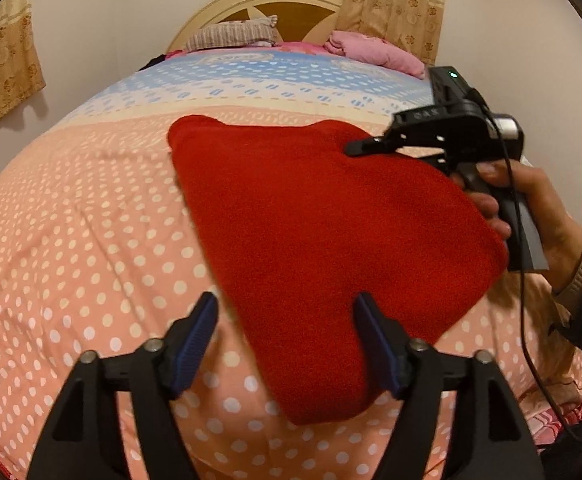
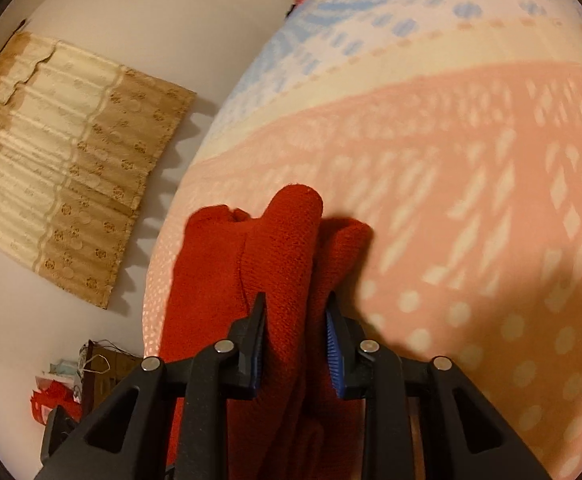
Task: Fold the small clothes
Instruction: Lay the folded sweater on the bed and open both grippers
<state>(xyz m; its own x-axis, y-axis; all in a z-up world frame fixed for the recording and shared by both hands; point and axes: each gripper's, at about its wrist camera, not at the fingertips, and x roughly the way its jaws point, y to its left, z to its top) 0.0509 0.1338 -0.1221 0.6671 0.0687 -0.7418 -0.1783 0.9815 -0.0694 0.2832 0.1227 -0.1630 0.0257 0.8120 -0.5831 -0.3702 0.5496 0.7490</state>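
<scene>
Left wrist: left gripper (image 1: 287,344) spread wide, nothing pinched; right gripper (image 2: 295,340) clamps red knit (image 2: 283,248) (12 o'clock fold).

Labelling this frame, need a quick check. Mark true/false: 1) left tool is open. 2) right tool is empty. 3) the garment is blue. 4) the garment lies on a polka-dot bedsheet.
1) The left tool is open: true.
2) The right tool is empty: false, it is shut on a bunched fold of the red garment.
3) The garment is blue: false, it is red.
4) It lies on a polka-dot bedsheet: true.
</scene>
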